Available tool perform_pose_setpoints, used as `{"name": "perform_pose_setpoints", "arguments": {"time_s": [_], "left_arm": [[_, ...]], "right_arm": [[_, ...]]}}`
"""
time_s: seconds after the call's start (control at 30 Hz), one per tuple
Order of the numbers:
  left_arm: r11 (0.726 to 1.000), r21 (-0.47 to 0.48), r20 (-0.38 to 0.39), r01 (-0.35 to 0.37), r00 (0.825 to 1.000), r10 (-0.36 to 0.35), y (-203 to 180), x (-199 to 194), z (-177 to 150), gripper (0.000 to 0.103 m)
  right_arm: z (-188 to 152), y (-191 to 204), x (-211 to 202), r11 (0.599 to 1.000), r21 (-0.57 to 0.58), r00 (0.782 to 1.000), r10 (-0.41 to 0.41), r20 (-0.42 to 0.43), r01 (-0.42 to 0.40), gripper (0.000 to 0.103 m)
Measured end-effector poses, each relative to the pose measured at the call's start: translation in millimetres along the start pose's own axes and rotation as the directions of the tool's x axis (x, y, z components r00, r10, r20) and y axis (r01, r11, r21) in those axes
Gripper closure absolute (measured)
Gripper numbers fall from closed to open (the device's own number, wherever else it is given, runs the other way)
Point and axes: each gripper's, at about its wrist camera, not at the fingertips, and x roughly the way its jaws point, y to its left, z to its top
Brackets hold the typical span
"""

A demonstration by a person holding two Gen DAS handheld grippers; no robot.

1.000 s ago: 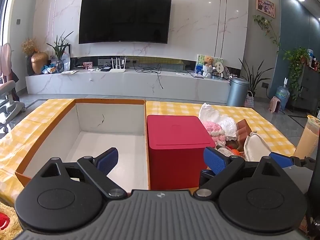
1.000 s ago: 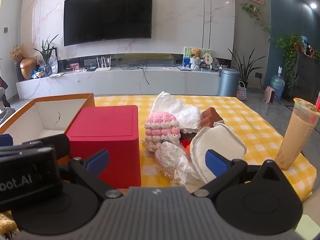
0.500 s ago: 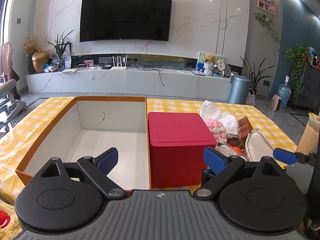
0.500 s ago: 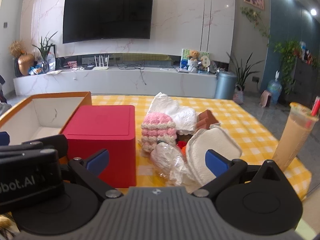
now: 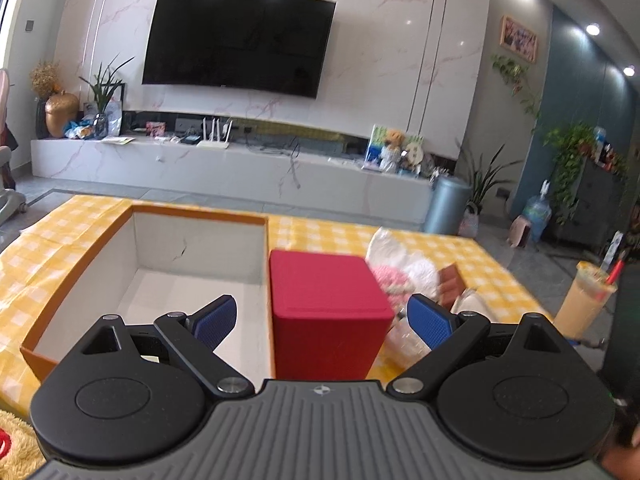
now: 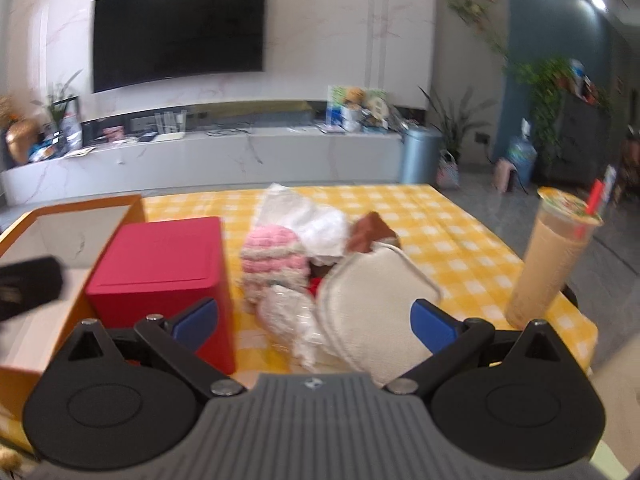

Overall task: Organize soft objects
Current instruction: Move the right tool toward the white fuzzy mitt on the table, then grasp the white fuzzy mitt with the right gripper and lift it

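A heap of soft things (image 6: 320, 264) is seen on the yellow checked tablecloth (image 6: 452, 240), just to the right of a red box (image 6: 160, 264). Within the heap, a pink and white knitted piece (image 6: 272, 256) lies at the left, crumpled white cloth (image 6: 316, 224) is piled behind it, a brown block (image 6: 370, 234) is tucked at the back right, and a cream pad with a corded edge (image 6: 372, 300) is propped at the front. A crinkled clear bag (image 6: 296, 320) rests against the pad's near left side. In the left wrist view the same heap (image 5: 404, 276) is partly hidden behind the red box (image 5: 324, 312).

The right gripper (image 6: 316, 322) is held released, its blue pads (image 6: 434, 326) set wide apart in front of the pad and bag, with nothing grasped. The left gripper (image 5: 324, 318) is likewise spread wide and empty, with the red box framed between its pads (image 5: 214, 320).

An open cardboard box with white inner walls (image 5: 200, 240) stands touching the red box on its left. A tall cup of milky drink with a red straw (image 6: 554, 264) stands near the table's right edge, well apart from the heap. A wall-mounted television (image 5: 236, 42) is seen behind.
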Motion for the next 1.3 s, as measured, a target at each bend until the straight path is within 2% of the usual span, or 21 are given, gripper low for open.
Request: {"name": "perform_pose_setpoints", "arguments": {"time_s": [0.13,0.27,0.47,0.7,0.77,0.83,1.0,1.2,1.3], "left_arm": [[0.999,0.014,0.027,0.031,0.999,-0.031,-2,0,5,0.0],[0.998,0.036,0.037,0.043,0.998,-0.044,-6,7,6,0.0],[0.998,0.049,-0.011,0.048,0.999,-0.048,-14,23,3,0.0],[0.998,0.034,-0.066,0.047,0.997,-0.045,-20,37,2,0.0],[0.998,0.032,-0.07,0.046,0.997,-0.044,-22,41,2,0.0],[0.998,0.041,-0.071,0.038,0.997,-0.035,-24,45,4,0.0],[1.0,0.02,-0.084,-0.003,0.996,0.005,-29,61,6,0.0],[1.0,0.008,-0.094,0.019,0.995,-0.018,-38,72,2,0.0],[0.999,0.033,-0.101,0.03,0.995,-0.026,-39,71,-5,0.0]], "right_arm": [[12,-19,9,0.997,0.05,0.998,-0.053,-0.031,0.054,0.003],[21,-40,14,0.992,0.125,0.999,-0.01,-0.049,0.016,0.003],[51,-58,31,0.986,0.168,0.984,0.009,-0.179,0.021,0.003],[89,-60,66,0.993,0.119,0.96,0.024,-0.28,0.01,0.003],[88,-57,75,0.994,0.103,0.96,0.001,-0.279,0.029,0.003],[79,-62,83,0.988,0.151,0.964,0.006,-0.267,0.036,0.003],[55,-66,106,0.972,0.232,0.953,0.104,-0.284,-0.037,0.003],[46,-64,129,0.986,0.164,0.94,0.034,-0.339,0.024,0.003],[41,-72,142,0.98,0.198,0.919,0.049,-0.391,0.032,0.003]]}}
